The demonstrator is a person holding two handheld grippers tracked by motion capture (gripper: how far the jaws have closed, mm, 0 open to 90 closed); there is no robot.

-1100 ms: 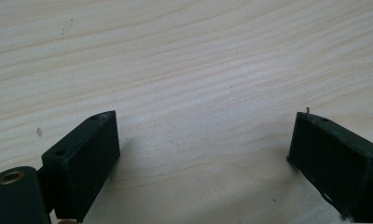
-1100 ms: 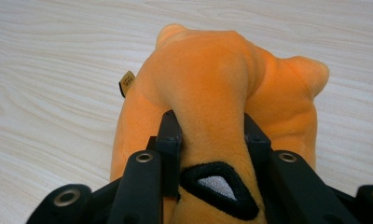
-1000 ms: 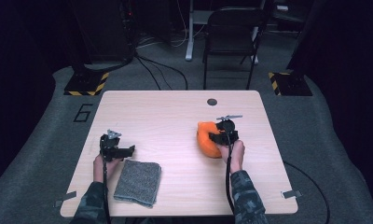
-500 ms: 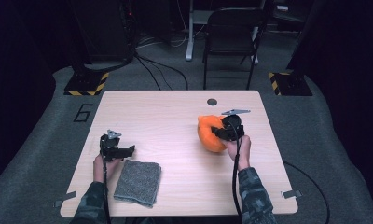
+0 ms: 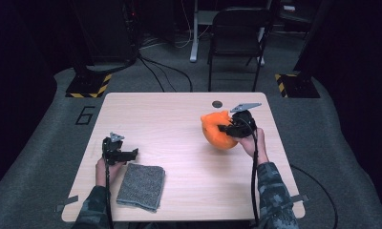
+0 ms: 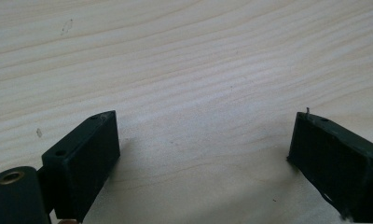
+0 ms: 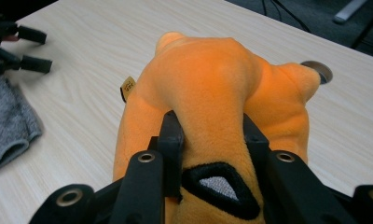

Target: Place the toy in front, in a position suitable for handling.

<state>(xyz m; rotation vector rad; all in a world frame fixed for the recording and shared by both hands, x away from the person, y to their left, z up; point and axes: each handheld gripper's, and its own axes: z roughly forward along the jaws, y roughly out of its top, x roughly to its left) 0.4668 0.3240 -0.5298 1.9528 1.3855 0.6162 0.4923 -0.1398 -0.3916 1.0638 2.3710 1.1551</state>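
While the surface [image 5: 179,119] lies mostly bare, the orange plush [image 5: 217,131] sits toward its far right, pinched by the right gripper [image 5: 225,128]. Its jaws are closed on a fold of the soft body, just above a black-and-grey patch, and they bite deep into the fabric, likely so the toy cannot slip when carried. A small tag [image 7: 127,87] sticks out on the plush's side. The grey cloth [image 5: 141,187] lies folded at the near left, perhaps waiting as a landing spot or a wipe; I cannot tell which. The left gripper [image 5: 132,153] rests just beside the cloth's far corner, jaws wide apart with nothing between them, low over bare wood. A dark round grommet [image 5: 217,104] sits beyond the plush. Nothing stands between plush and cloth.
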